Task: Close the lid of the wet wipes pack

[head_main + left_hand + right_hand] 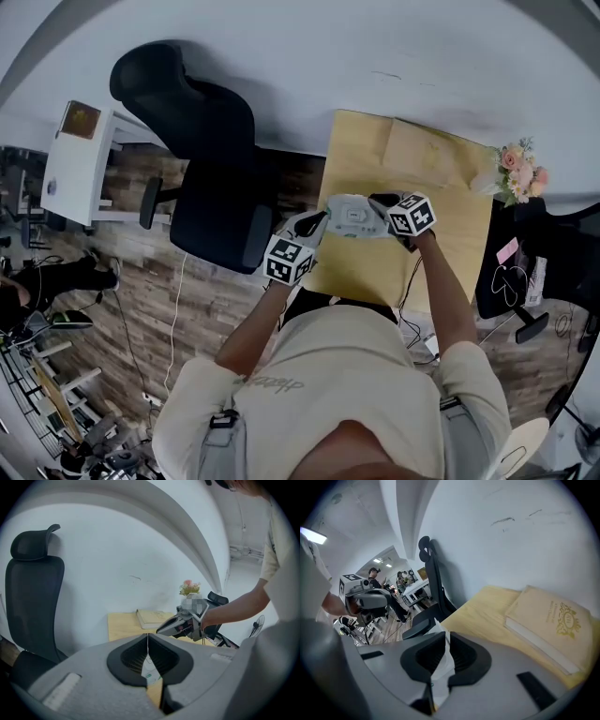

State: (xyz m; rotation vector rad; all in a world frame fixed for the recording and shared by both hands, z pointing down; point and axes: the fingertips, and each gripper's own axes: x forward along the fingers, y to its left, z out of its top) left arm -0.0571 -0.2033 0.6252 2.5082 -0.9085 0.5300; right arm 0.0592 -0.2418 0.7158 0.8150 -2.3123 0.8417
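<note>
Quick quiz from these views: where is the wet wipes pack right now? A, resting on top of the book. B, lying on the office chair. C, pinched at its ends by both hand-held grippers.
C: the wet wipes pack sits between the left hand-held gripper and the right hand-held gripper, and each gripper view shows its jaws shut on an edge of the pack.

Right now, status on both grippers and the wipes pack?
Left gripper shut on wet wipes pack edge. Right gripper shut on opposite edge. Pack held over table, lid unreadable. Path clear.
</note>
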